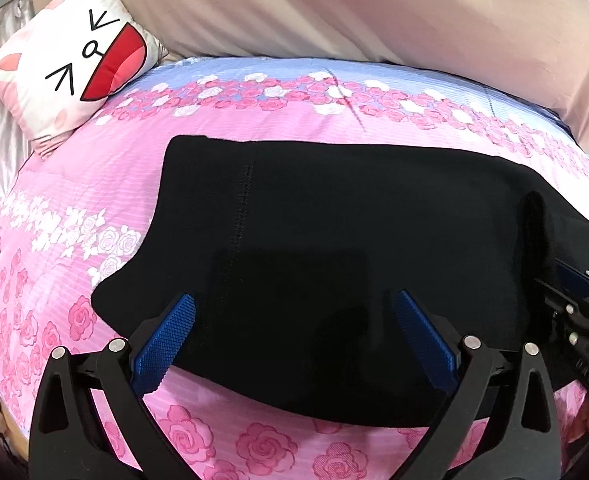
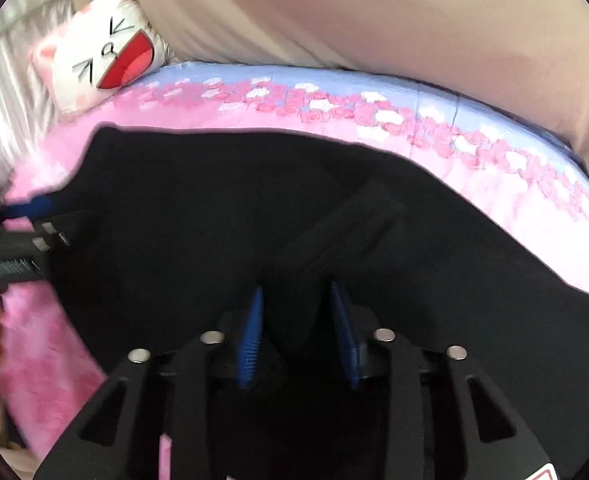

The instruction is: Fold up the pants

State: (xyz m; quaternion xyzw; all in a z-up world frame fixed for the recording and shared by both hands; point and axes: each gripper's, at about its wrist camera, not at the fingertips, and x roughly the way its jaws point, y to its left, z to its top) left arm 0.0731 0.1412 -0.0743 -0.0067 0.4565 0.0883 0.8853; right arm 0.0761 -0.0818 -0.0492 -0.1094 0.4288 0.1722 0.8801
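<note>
**One pair of black pants, two grippers, one cushion on the bed**

One pair of black pants (image 1: pixel 334 248) lies spread across the middle of the bed (image 1: pixel 106 184), reaching from its central area toward the right edge and down to the near edge. The cover is pink with rose prints and one blue band along the far edge.

Two grippers are in view. The left gripper (image 1: pixel 294 312) hangs over the near part of the pants with its two blue fingers (image 1: pixel 170 336) spread wide apart; nothing sits between them, and whether the tips touch the cloth cannot be told. The right gripper (image 2: pixel 296 300) is over the pants too, nearer the right edge. Its two blue pads (image 2: pixel 252 336) stand partly apart, with a raised fold of dark fabric between them; the picture is blurred, so whether they pinch that fold cannot be told. In the left wrist view the right gripper appears at the right side, its blue tip partly hidden by a ridge of the cloth.

One cushion (image 1: pixel 70 60), white and pink with a cartoon face and a red mouth, leans at the far left corner of the bed. A beige fabric surface (image 1: pixel 354 8) rises behind the far edge.
</note>
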